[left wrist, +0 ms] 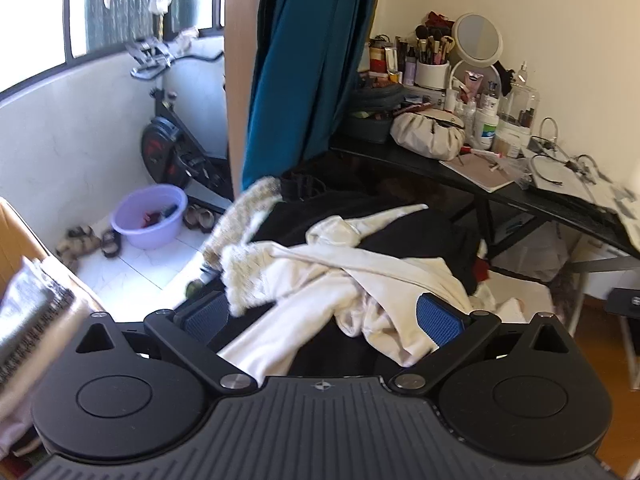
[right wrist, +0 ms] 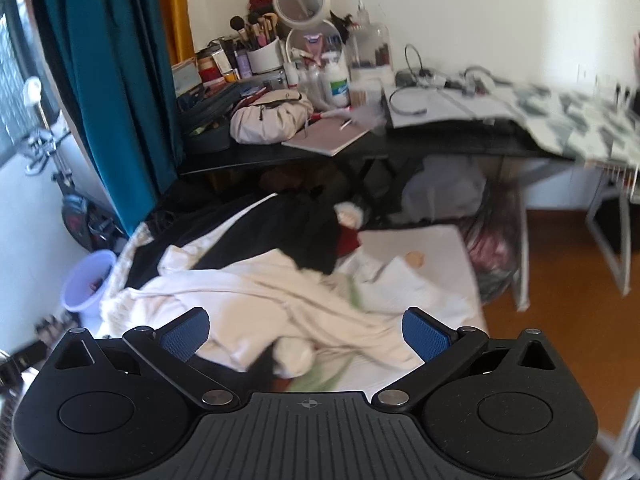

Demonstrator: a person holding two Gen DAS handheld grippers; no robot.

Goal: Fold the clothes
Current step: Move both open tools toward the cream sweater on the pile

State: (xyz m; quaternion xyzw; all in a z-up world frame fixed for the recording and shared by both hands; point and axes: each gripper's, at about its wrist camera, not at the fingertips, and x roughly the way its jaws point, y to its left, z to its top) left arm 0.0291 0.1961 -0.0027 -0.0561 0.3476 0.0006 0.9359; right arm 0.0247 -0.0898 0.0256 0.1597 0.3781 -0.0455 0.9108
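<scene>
A crumpled cream garment (left wrist: 328,280) with a fuzzy fur-trimmed edge (left wrist: 248,276) lies in a heap on dark clothes (left wrist: 404,232). My left gripper (left wrist: 324,314) hovers just above it, open, with nothing between its blue pads (left wrist: 438,318). In the right wrist view the same cream garment (right wrist: 256,296) spreads over a black garment (right wrist: 280,228) and a white sheet (right wrist: 420,248). My right gripper (right wrist: 306,334) is open over the cream cloth, its blue pads (right wrist: 426,334) wide apart and holding nothing.
A black desk (left wrist: 452,172) crowded with cosmetics, a round mirror (left wrist: 478,38) and a cream bag (left wrist: 428,136) stands behind the heap. A teal curtain (left wrist: 304,72) hangs at the left. A purple basin (left wrist: 150,216), shoes and an exercise bike (left wrist: 172,148) are on the tiled balcony floor.
</scene>
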